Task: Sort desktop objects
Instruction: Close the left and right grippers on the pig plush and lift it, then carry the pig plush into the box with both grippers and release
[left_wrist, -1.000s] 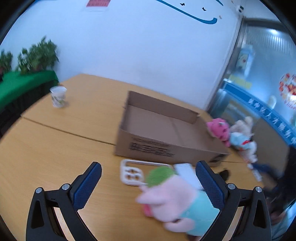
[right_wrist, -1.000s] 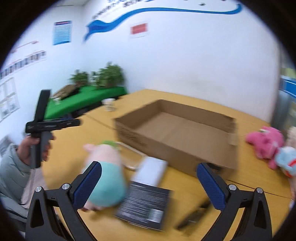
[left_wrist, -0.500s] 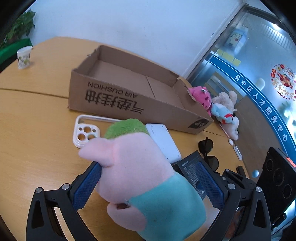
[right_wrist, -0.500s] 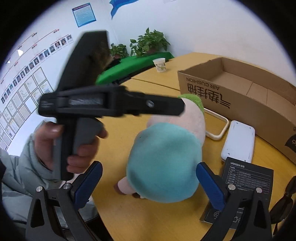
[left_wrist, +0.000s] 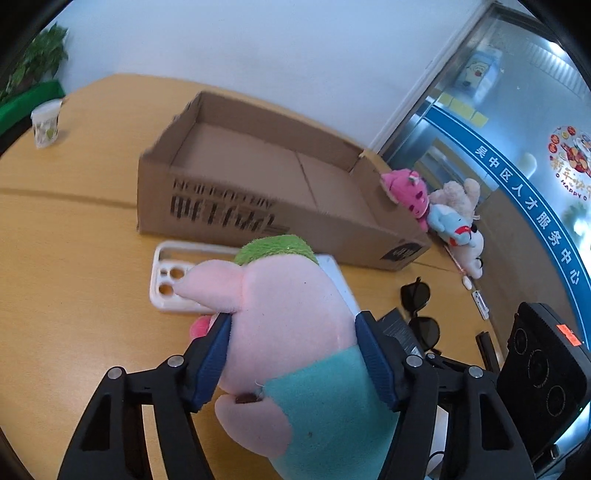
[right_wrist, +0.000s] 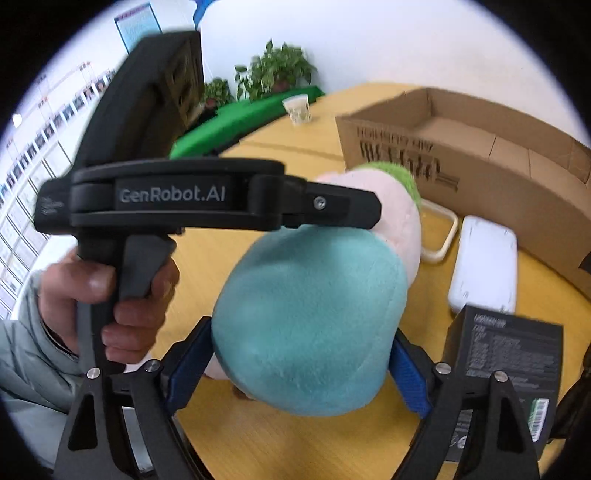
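As both sets of jaws are closing on the plush pig (left_wrist: 280, 325), left gripper (left_wrist: 291, 354) at the head, right gripper (right_wrist: 299, 369) at the teal body, it could be tugged apart or squeezed out onto the tabletop (left_wrist: 74, 325).

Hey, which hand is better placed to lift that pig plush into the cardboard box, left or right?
Left, probably. The left gripper is closing its fingers around the pig plush at its pink middle, and the cardboard box lies straight ahead of it. The right gripper is closing on the rounded teal end only.

Left gripper (left_wrist: 291, 354) and right gripper (right_wrist: 301, 365) jaws closing.
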